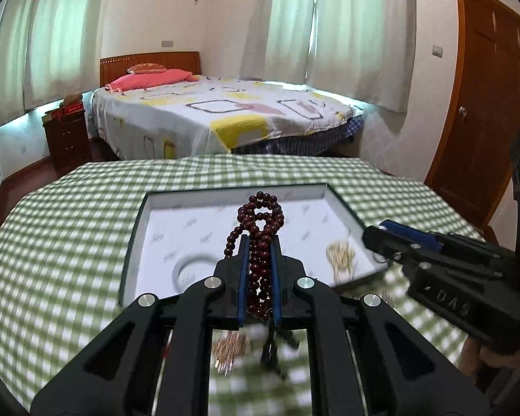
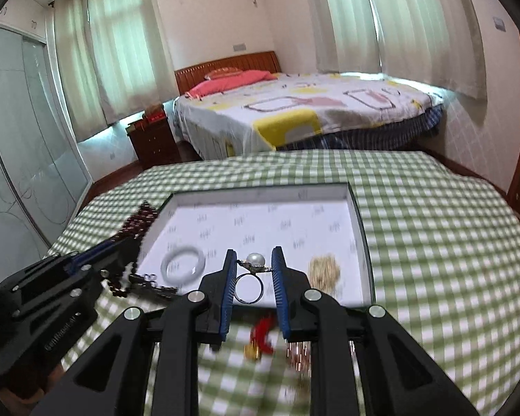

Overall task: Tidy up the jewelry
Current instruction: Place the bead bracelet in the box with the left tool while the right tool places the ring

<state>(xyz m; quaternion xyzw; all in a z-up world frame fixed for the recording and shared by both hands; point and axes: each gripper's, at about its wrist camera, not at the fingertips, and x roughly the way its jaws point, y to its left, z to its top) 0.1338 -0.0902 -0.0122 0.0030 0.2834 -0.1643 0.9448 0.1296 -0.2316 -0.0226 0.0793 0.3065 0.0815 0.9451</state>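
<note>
While already lying in the white tray (image 2: 358,228): a pale bangle (image 2: 183,263) and a gold chain (image 2: 325,270) — so partly done. Clamped in the shut left gripper (image 1: 260,242) over the tray, a dark bead string (image 1: 260,228); pinched in the narrow right gripper (image 2: 254,258), a pearl ring (image 2: 249,280). Left outside on the checked cloth (image 2: 433,242): red-and-gold piece (image 2: 261,336), rose-gold chain (image 1: 230,350).

Both cams ride low on the grippers, tilted down, looking fwd across the checked table (image 1: 69,215) to the bed (image 1: 225,114) far behind. Left cam sits close over the white tray (image 1: 149,235), door far right. Right cam similar, tray (image 2: 358,242) near centre. Shared: table, tray, bed, curtains; each sees the other gripper at its edge.
</note>
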